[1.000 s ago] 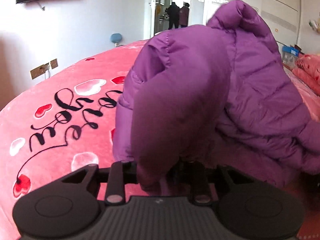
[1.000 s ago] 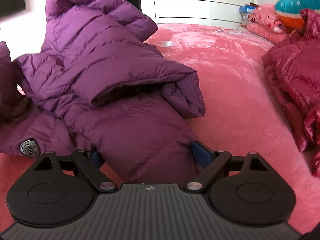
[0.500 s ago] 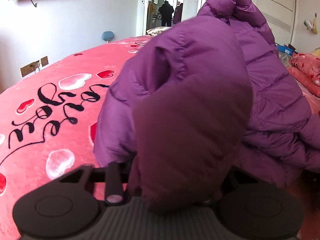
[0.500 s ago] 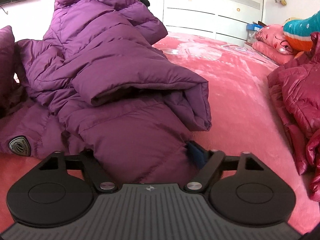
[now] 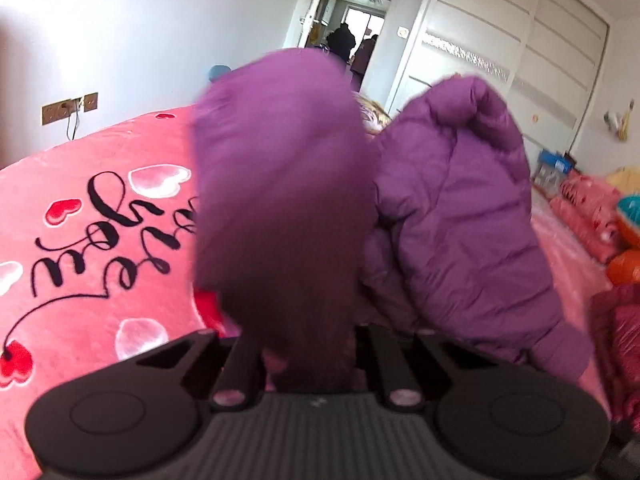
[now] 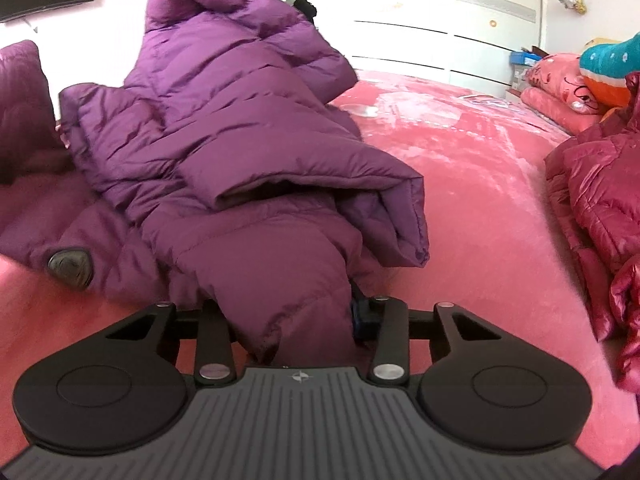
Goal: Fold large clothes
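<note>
A purple puffer jacket (image 6: 240, 120) lies crumpled on the pink bed cover (image 6: 480, 200), its hood standing up at the back. In the right wrist view a thick lower part of it runs between the fingers of my right gripper (image 6: 288, 312). Those jaws are closing, and the blue pad (image 6: 360, 316) presses the fabric. In the left wrist view my left gripper (image 5: 308, 344) is shut on a raised, blurred fold (image 5: 280, 180) of the same jacket (image 5: 460, 220). The fold hangs close to the lens and hides the fingertips.
A shiny red jacket (image 6: 600, 184) is heaped at the right edge of the bed, with pink pillows (image 6: 560, 88) and a teal plush toy (image 6: 608, 68) behind it. White wardrobe doors (image 5: 520, 60) and a doorway with people (image 5: 348, 44) stand beyond.
The left gripper has lifted its fold of jacket and shut tighter on it. The right gripper's fingers have drawn in from wide apart onto the jacket's lower part.
</note>
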Available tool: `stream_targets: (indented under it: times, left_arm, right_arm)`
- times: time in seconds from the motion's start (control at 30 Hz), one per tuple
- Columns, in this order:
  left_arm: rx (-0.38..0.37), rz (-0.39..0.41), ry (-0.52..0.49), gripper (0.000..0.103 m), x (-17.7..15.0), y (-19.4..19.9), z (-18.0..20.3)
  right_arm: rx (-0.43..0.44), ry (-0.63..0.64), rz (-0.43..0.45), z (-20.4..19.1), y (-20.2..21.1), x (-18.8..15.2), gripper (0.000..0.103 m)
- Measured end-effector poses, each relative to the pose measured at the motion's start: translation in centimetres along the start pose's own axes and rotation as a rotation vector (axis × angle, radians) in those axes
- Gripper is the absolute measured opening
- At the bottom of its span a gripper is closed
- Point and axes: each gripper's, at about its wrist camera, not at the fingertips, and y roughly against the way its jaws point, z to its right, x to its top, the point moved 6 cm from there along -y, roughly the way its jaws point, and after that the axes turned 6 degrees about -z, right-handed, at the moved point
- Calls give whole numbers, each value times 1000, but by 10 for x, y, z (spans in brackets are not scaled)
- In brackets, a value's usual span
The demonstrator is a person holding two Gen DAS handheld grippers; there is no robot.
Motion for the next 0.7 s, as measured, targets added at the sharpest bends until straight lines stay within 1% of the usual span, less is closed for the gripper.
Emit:
stream_targets:
  times: [0.13,0.27,0.37,0.53,0.7]
  left_arm:
    - [5,18,21,9,6,20,-12]
    - [6,36,58,7,14,40,-28]
    - [7,54,60,5,19,55,-33]
    - [0,69,43,5,20,81,-41]
    - [6,87,26,5,18,107,-57]
  right_arm:
    - [72,-7,-15,-22,21,-10,42]
    - [137,46,-46,-60,43,-28,40]
    - [182,90,-62,-85,62,-41,38]
    - [235,111,-73,-111,92,-57,37]
    - [305,107,-76,-123,120,-67,36]
